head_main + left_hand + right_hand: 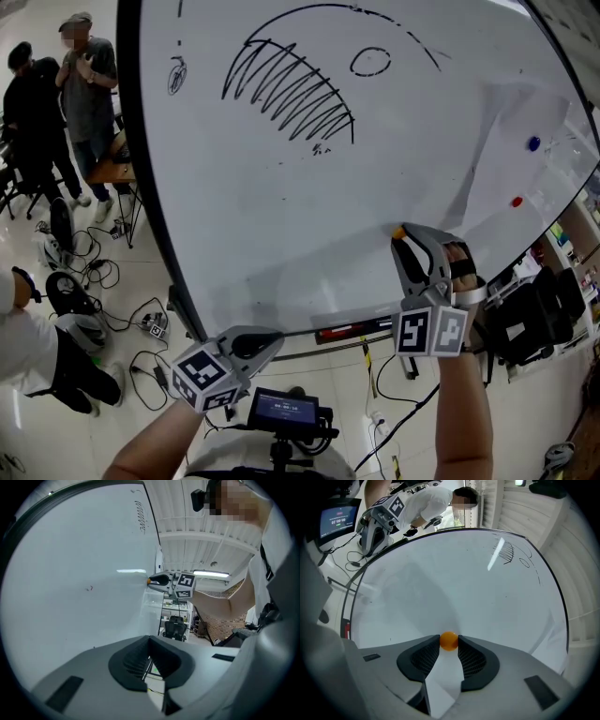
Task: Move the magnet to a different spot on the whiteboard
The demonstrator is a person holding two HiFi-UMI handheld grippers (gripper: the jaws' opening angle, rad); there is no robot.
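Where the head view takes in the large white whiteboard (281, 216), the right gripper (405, 240) meets its lower part with a small round orange magnet (398, 231) at the tips of its jaws, against the board surface. Off to the right of those jaws a red magnet (516, 202) sits on the board, and past it a blue magnet (532, 143); black scribbled pen drawings (291, 89) lie well above the jaws. The left gripper (270, 343) hangs below the board's lower edge, well apart from the right one, its jaws together. In the left gripper view the jaws meet at their tips with nothing between them; the board lies to their left and the right gripper (152, 580) is far ahead, touching the board. In the right gripper view the jaws are clamped on the orange magnet (449, 641), a dark ribbed pad (471, 660) pressed to each side of it, with the board directly ahead of them.
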